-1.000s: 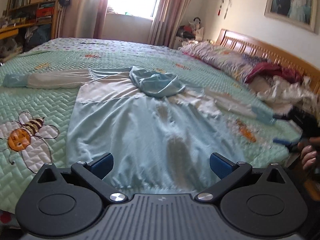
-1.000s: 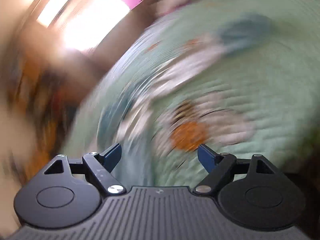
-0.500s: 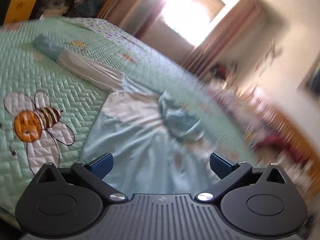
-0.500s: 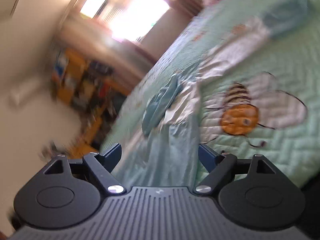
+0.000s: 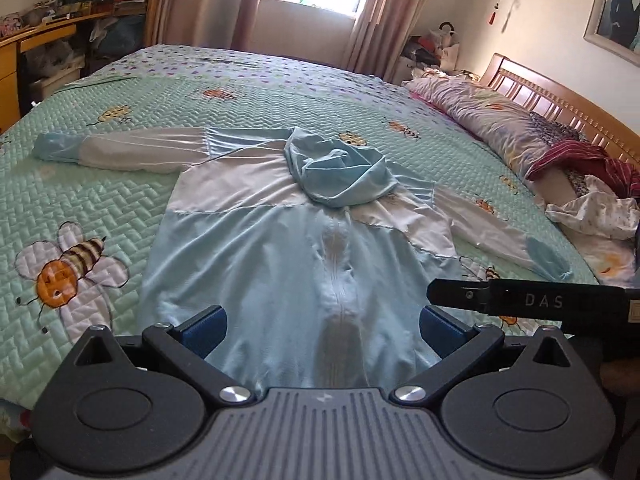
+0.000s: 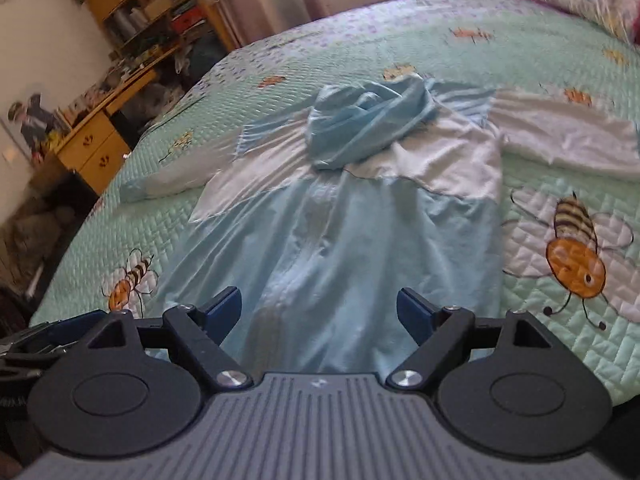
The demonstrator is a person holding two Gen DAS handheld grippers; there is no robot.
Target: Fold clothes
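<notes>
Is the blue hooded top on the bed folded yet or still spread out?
Spread out. The hooded top lies flat on the quilt, both sleeves stretched sideways, hood bunched on the chest. No fold made.

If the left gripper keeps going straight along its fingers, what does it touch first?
Most likely the light blue jacket, around its lower front near the hem. The left gripper is open and empty; depth is unclear.

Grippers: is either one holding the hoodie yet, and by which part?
Nothing is held. The left gripper and right gripper both hover with jaws open above the hem of the light blue hoodie, apart from it.
</notes>
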